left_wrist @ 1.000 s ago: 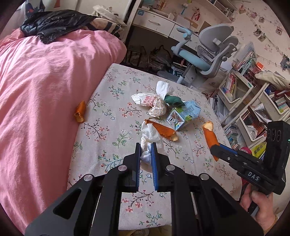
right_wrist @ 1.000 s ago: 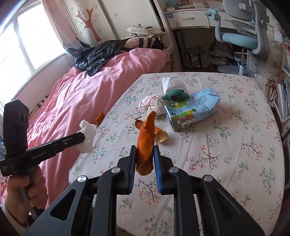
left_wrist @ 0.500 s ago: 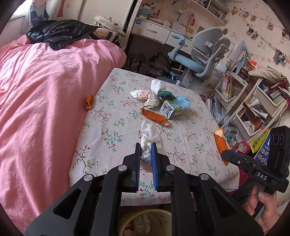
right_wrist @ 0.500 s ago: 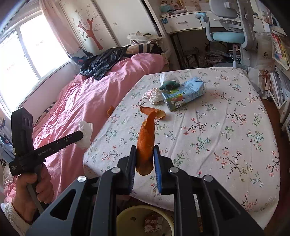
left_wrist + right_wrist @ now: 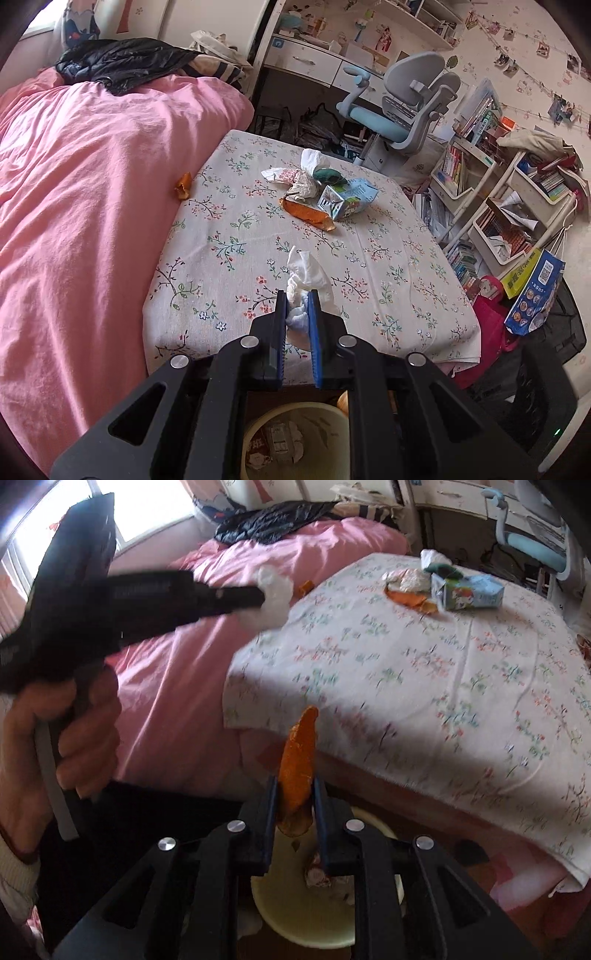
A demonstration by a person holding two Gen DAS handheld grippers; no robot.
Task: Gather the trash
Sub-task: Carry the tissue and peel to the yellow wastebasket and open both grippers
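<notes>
Both grippers now hang over the bin (image 5: 325,915), apparently: left gripper (image 5: 297,314) pinches tissue (image 5: 306,273), right gripper (image 5: 294,797) clamps peel (image 5: 298,760).

Table (image 5: 369,280) is your landmark. Bed (image 5: 92,184) left of it, touching. Chair (image 5: 406,110) behind it. Shelves (image 5: 509,206) to its right. Carton (image 5: 347,197), peel (image 5: 306,214), wrappers (image 5: 295,179) on its far half. Bin (image 5: 295,443) below its near edge, under your grippers.
</notes>
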